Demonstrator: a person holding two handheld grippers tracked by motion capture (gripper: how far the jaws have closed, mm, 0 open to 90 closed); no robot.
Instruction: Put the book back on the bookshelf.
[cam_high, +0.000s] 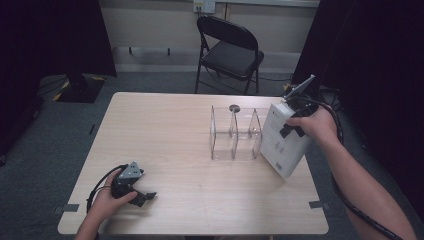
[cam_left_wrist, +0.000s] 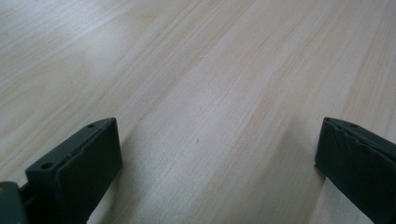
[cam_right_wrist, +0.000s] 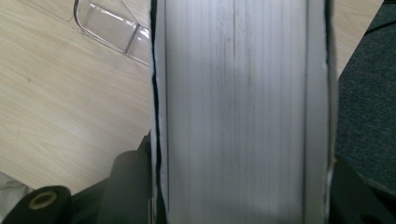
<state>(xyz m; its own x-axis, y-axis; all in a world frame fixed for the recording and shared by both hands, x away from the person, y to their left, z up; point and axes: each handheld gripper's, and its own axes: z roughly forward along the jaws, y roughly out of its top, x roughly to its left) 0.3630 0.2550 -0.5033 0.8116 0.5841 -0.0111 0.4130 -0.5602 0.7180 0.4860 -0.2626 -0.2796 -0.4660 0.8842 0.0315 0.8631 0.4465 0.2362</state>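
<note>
A thick white book (cam_high: 283, 142) hangs tilted at the table's right edge, just right of a clear acrylic rack (cam_high: 235, 134). My right gripper (cam_high: 291, 127) is shut on the book, its jaws pressed against both covers; the right gripper view looks along the book's page edges (cam_right_wrist: 243, 112). At the table's front left my left gripper (cam_high: 142, 196) rests low over the wood, jaws wide apart with nothing between them. The left gripper view shows its two black pads (cam_left_wrist: 88, 168) over bare tabletop.
The wooden table (cam_high: 165, 145) stands on grey carpet. A black folding chair (cam_high: 227, 50) stands beyond its far edge. A small dark round object (cam_high: 234, 108) lies behind the rack. Black curtains flank both sides.
</note>
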